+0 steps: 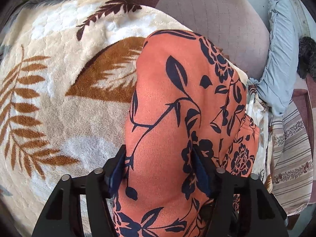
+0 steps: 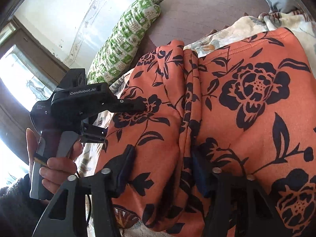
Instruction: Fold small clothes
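Closest to the lens in your left wrist view is the left gripper [image 1: 159, 167], black arms filling the bottom of the frame, blue-padded fingers [image 1: 116, 169] sitting either side of a thick hump of the orange floral garment [image 1: 177, 102]. The pads look to be right up against the fabric, so you've got a bunched wad of it pinched at a fairly wide setting. The cloth runs from the bottom centre up to the middle of the frame, draped over the fleecy leaf-print blanket [image 1: 59, 79] that fills the whole left half. Past that, top centre, there's a mauve quilted cushion [image 1: 213, 19], and a pale blue ruffled pillow [image 1: 280, 55] down the right edge with a striped cloth [image 1: 292, 158] at the lower right.

In your right wrist view, the right gripper [image 2: 163, 169] is at the bottom, fingers [image 2: 126, 165] straddling a folded ridge of the same orange garment [image 2: 246, 102] — narrower gap here, and the fabric is bulging between the pads, so it's clamped on that fold. The garment covers most of the centre and right of the frame, with a seam running up the middle. At the left, your hand [image 2: 53, 164] holds the grey handle of the other gripper [image 2: 94, 100], whose black tip presses into the cloth at mid-left. Further back, upper centre, a green-and-white patterned pillow [image 2: 126, 35] leans on the mauve cushion [image 2: 207, 11], with a window [image 2: 21, 75] at the far left.
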Demonstrator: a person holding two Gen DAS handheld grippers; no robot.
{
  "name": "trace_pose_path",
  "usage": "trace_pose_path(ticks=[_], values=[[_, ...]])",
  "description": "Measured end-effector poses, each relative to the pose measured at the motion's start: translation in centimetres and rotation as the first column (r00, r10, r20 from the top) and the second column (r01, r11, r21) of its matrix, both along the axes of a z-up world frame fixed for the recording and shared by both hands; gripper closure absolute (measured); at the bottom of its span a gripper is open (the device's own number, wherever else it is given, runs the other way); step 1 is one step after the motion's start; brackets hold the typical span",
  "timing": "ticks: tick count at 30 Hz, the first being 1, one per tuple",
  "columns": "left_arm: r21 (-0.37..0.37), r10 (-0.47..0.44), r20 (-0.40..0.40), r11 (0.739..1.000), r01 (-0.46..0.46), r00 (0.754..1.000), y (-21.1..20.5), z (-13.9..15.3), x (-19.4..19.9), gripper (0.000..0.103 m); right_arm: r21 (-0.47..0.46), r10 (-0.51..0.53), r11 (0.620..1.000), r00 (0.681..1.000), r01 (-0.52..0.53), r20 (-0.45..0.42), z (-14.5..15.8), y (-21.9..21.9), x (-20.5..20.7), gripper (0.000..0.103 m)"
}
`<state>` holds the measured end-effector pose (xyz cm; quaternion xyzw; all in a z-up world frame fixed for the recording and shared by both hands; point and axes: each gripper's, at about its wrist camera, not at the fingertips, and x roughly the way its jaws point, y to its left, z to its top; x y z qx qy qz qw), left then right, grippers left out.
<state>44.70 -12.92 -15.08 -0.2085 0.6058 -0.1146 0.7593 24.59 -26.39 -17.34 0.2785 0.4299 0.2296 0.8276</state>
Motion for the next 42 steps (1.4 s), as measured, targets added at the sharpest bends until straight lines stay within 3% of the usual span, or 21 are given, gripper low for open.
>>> trace_pose_path(ticks=[3, 8, 10, 14, 16, 19, 21, 23, 24, 28, 31, 35, 37, 40, 42], values=[[-0.038, 0.023, 0.036, 0.999, -0.022, 0.999, 0.0, 1.4, -1.4, 0.064, 0.065, -0.015, 0.998, 1.0, 0.014, 0.017, 1.2, -0.8, -0.1, 0.078], [-0.108, 0.015, 0.111, 0.994, -0.003, 0.994, -2.3, 4.9, -3.1, 0.065, 0.129, -0.09, 0.989, 0.99, 0.076, 0.108, 5.3, -4.2, -1.6, 0.079], [-0.106, -0.041, 0.154, 0.993, 0.058, 0.987, -4.2, 6.4, -3.5, 0.064, 0.089, -0.119, 0.99, 0.98, 0.106, 0.157, 7.2, -5.8, -2.8, 0.079], [-0.025, -0.15, 0.194, 0.987, 0.157, 0.97, -9.2, 6.7, -4.3, 0.056, -0.111, -0.15, 0.978, 0.963, 0.178, 0.222, 9.3, -8.0, -5.1, 0.08], [0.02, -0.176, 0.174, 0.984, 0.176, 0.969, -11.2, 5.4, -4.3, 0.053, -0.226, -0.141, 0.956, 0.97, 0.185, 0.197, 8.6, -8.6, -5.5, 0.08], [0.106, -0.214, 0.125, 0.974, 0.202, 0.969, -14.3, 3.1, -4.3, 0.051, -0.301, -0.157, 0.938, 0.985, 0.173, 0.074, 5.7, -10.1, -5.1, 0.079], [0.182, -0.249, 0.121, 0.957, 0.225, 0.961, -15.7, 2.2, -4.7, 0.049, -0.277, -0.167, 0.949, 0.985, 0.153, -0.031, 3.2, -11.7, -5.0, 0.079], [0.207, -0.269, 0.129, 0.949, 0.239, 0.954, -16.2, 2.5, -5.2, 0.049, -0.197, -0.172, 0.969, 0.981, 0.151, -0.093, 1.7, -13.3, -5.4, 0.073], [0.186, -0.269, 0.123, 0.952, 0.244, 0.955, -16.1, 3.0, -5.4, 0.05, -0.158, -0.177, 0.974, 0.979, 0.16, -0.101, 1.7, -13.9, -5.5, 0.07], [-0.014, -0.191, 0.14, 0.981, 0.195, 0.971, -11.5, 6.0, -6.0, 0.051, 0.033, -0.267, 0.963, 0.962, 0.268, -0.051, 3.1, -17.0, -6.6, 0.066], [-0.019, -0.073, 0.163, 0.997, 0.077, 0.984, -6.8, 6.9, -5.5, 0.051, 0.155, -0.373, 0.915, 0.927, 0.374, -0.035, 3.5, -19.0, -6.8, 0.06], [-0.097, 0.031, 0.046, 0.995, -0.027, 0.998, -3.5, 5.0, -4.1, 0.052, 0.155, -0.374, 0.915, 0.927, 0.373, -0.021, 3.9, -18.3, -3.7, 0.06], [-0.076, 0.023, 0.037, 0.997, -0.02, 0.999, -4.1, 4.4, -3.3, 0.052, 0.147, -0.348, 0.926, 0.937, 0.348, -0.026, 3.8, -18.0, -0.8, 0.052], [-0.052, -0.013, 0.039, 0.999, 0.015, 0.999, -6.1, 3.3, -2.2, 0.05, -0.041, -0.324, 0.946, 0.943, 0.322, -0.072, 3.2, -16.7, 3.8, 0.05], [-0.039, -0.036, 0.013, 0.999, 0.036, 0.999, -7.9, 2.1, -1.2, 0.051, -0.098, -0.28, 0.959, 0.95, 0.267, -0.142, 2.0, -15.6, 6.0, 0.05]])
